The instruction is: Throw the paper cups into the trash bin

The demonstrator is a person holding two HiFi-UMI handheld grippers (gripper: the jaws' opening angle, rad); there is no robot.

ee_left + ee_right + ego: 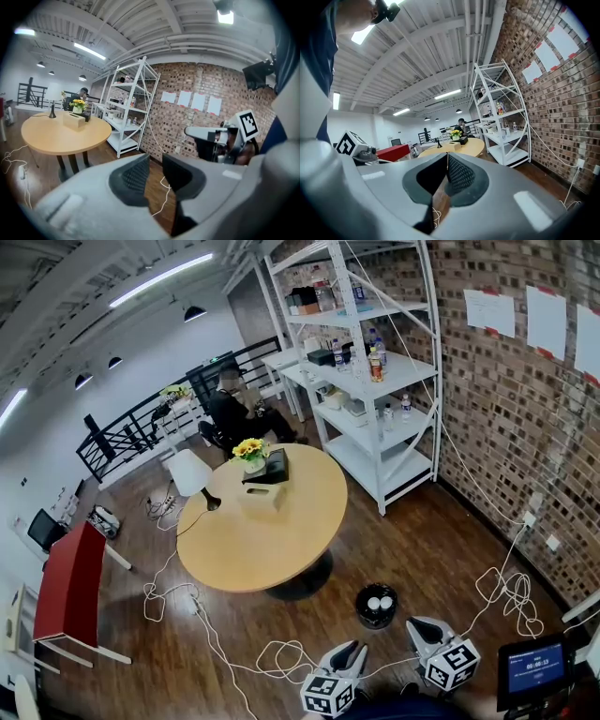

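Two paper cups (379, 603) show as white discs inside the trash bin (360, 615), which stands upright on the wooden floor with its mouth facing up, just off the near edge of the round table (262, 549). From where you stand, the bin lies just ahead of both claws and between them. The left gripper (354, 650) is a little to its left and the right gripper (419, 625) a little to its right, and neither is clearly nearer. Your left claw is slightly spread, and through the narrow gap you see only floor and a white cable (165, 183). Your right claw is pressed together tip to tip and carries nothing. Both claws point out across the room, not down, so neither gripper view shows the bin at all. The tabletop holds a tissue box (262, 495), a pot of yellow flowers (249, 449) and a dark box, but no cup that can be made out. The throwing looks done. If another cup turns up, either hand would serve, and the drop would be straight down into the bin's open mouth.
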